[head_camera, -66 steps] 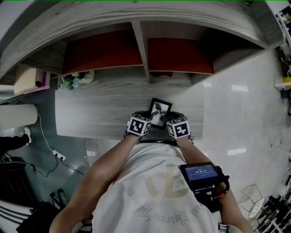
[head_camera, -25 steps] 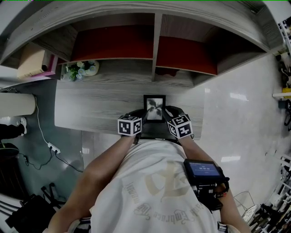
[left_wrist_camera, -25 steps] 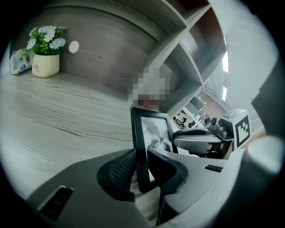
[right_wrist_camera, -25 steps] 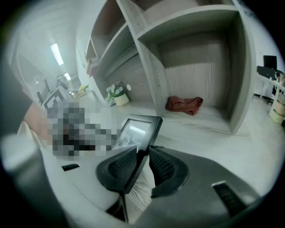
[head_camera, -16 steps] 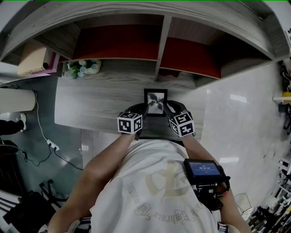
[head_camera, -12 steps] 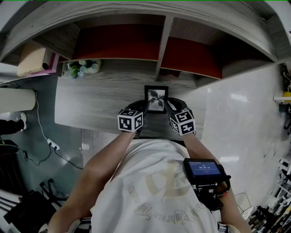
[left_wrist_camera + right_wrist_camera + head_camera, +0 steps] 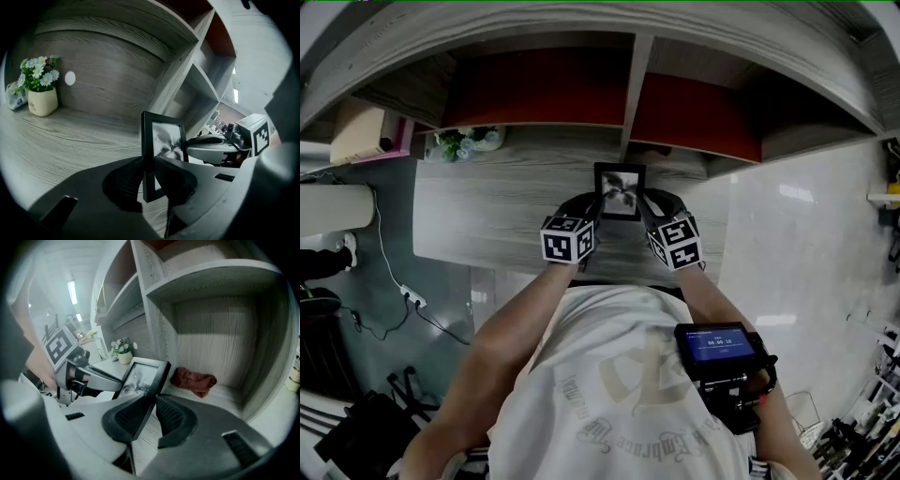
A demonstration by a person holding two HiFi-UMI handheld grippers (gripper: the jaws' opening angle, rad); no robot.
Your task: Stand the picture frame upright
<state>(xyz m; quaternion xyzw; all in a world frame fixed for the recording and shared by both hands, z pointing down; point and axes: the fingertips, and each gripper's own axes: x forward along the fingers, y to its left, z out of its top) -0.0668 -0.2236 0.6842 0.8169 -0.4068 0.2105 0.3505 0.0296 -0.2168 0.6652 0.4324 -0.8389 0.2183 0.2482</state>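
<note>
A black picture frame (image 7: 620,192) with a grey photo is held upright over the wooden desk (image 7: 487,220), just in front of the shelf divider. My left gripper (image 7: 592,208) is shut on the frame's left edge. In the left gripper view the frame (image 7: 166,140) rises from between the left gripper's (image 7: 150,161) pads. My right gripper (image 7: 645,208) is at the frame's right edge, and its jaws are closing on that edge. In the right gripper view the frame (image 7: 140,376) leans left above the right gripper (image 7: 154,401). Its foot is hidden behind the jaws.
A small pot of flowers (image 7: 464,142) (image 7: 41,93) stands at the desk's back left. A red cloth (image 7: 194,379) lies in the right cubby behind the frame. The upright shelf divider (image 7: 635,89) splits the red-backed cubbies. A pink-edged box (image 7: 361,131) sits far left.
Both grippers have carried the frame a little farther back toward the shelf divider. Earlier it sat turned at an angle near the front edge; now it faces squarely forward.
</note>
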